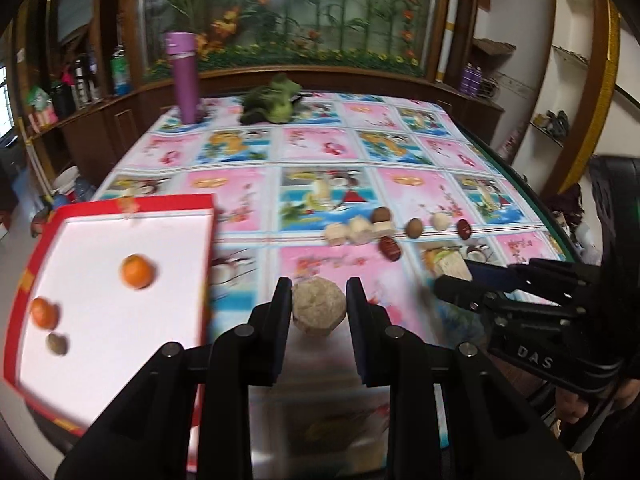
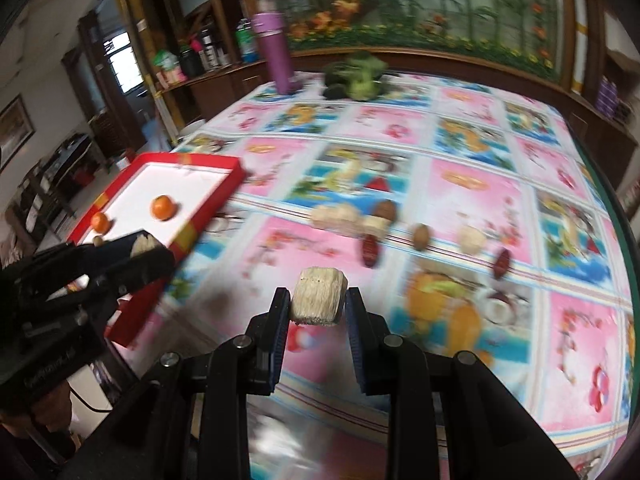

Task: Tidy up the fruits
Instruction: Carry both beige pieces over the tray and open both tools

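— Where do we stand on the fruit?

— I have a piece in each hand. My left tongs (image 1: pixel 319 308) are closed on a round, pale, rough-skinned chunk (image 1: pixel 318 307), held off the tabletop (image 1: pixel 320 148) just right of the red tray (image 1: pixel 120 205). My right tongs (image 2: pixel 318 304) are clamped on a pale cut block (image 2: pixel 319 296), fibrous on its sides, also lifted clear of the cloth.

— What's already in the tray?

— Three things, as far as I can see: one orange (image 1: pixel 137 271) near the middle of the white floor, a second orange (image 1: pixel 44 312) by the left wall, and a small brownish fruit (image 1: pixel 57 343) just beside that one. It's blurred, so I can't name it.

— And what's left out?

— A loose row across the middle of the tabletop: a couple of pale blocks (image 1: pixel 352 232) touching each other, a brown round one (image 1: pixel 381 215) just behind them, another brown one (image 1: pixel 414 227), a pale ball (image 1: pixel 441 220), and two dark red date-like pieces (image 1: pixel 390 248) (image 1: pixel 464 229). All well apart from the tray.

— So, progress?

— I'd judge it under halfway. Three are in, two are in my grip and not yet dropped, and roughly seven wait in the row. The purple flask (image 1: pixel 185 76) and the green bundle (image 1: pixel 272 100) at the far end I take to be no part of the job.
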Action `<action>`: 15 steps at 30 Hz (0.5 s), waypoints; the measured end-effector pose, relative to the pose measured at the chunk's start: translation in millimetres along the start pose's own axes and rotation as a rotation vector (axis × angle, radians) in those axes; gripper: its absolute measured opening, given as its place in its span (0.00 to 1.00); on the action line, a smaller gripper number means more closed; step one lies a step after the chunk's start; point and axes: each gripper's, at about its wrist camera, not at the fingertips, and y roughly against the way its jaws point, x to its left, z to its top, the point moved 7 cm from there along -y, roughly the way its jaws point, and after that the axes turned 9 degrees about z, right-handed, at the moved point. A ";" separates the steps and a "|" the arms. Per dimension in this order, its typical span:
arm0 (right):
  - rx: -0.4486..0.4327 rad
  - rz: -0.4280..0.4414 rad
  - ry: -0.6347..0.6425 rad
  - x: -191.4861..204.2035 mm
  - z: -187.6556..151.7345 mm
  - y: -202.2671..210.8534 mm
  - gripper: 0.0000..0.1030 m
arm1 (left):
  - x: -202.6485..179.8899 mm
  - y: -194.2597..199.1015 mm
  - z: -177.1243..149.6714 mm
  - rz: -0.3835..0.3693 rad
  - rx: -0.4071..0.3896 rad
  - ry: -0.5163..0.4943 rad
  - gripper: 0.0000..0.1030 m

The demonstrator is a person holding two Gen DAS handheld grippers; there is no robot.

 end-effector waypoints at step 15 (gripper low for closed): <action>0.016 0.164 0.185 123.3 52.7 -57.4 0.26 | 144.1 15.5 -26.4 0.232 -0.011 0.178 0.28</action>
